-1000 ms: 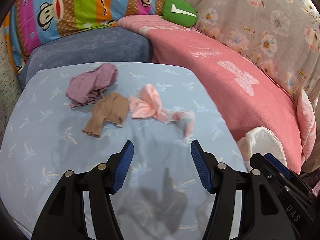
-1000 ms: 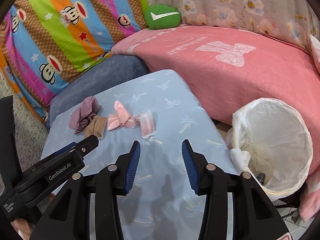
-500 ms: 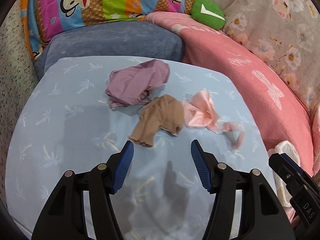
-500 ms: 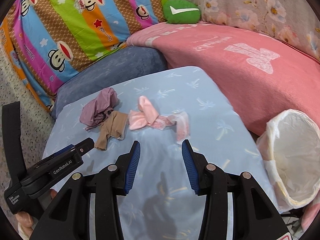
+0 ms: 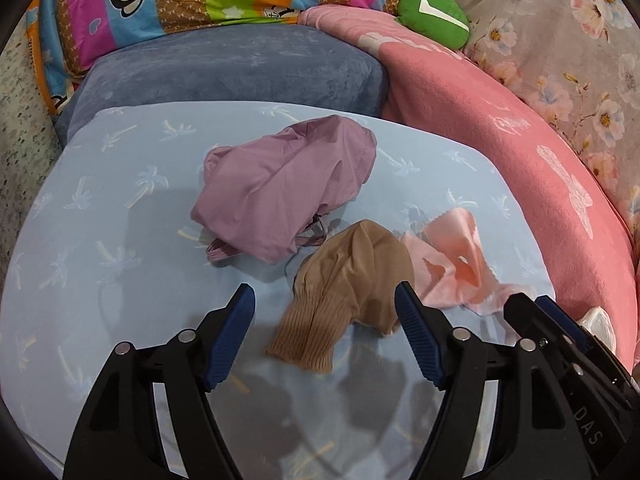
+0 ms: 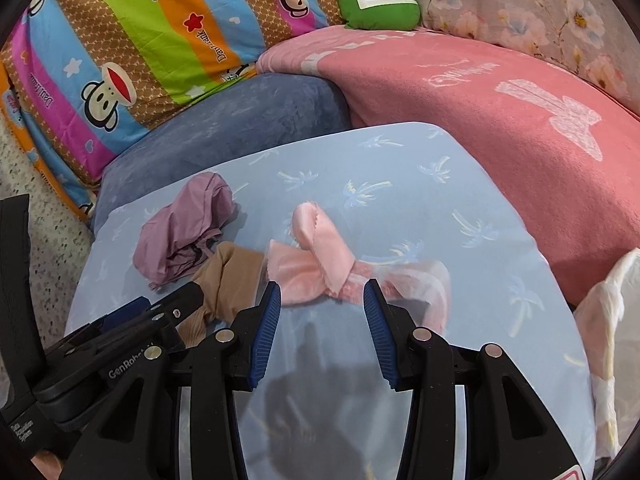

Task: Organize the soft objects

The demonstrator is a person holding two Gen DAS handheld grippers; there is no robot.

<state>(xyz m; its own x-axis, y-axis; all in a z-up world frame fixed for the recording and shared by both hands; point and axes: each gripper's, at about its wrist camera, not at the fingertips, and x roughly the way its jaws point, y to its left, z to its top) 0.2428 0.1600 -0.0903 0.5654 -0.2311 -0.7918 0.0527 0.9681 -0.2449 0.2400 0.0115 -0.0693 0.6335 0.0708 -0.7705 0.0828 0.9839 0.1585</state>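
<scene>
Three soft items lie on a light blue cushion (image 5: 100, 280) printed with palm trees. A crumpled mauve cloth (image 5: 284, 184) sits farthest back, also seen as the mauve cloth (image 6: 184, 226) in the right wrist view. A tan stocking (image 5: 344, 288) lies between the tips of my open left gripper (image 5: 324, 300), its ribbed cuff nearest me. A pink cloth (image 5: 456, 268) lies to its right. My right gripper (image 6: 322, 294) stands open just short of the pink cloth (image 6: 316, 264), with nothing between its fingers. The left gripper's body crosses the tan stocking (image 6: 230, 280) in the right wrist view.
A blue-grey cushion (image 5: 240, 68), a striped monkey-print pillow (image 6: 140, 40), a pink blanket (image 6: 500, 128) and a green pillow (image 6: 380, 4) ring the work surface. A white-lined bin (image 6: 608, 320) stands at the right edge. Speckled floor (image 6: 40, 200) lies to the left.
Both grippers have moved forward toward the clothes. The tan stocking now lies between the left gripper's tips, and the pink cloth sits just beyond the right gripper's tips. The bin has slid toward the right edge.
</scene>
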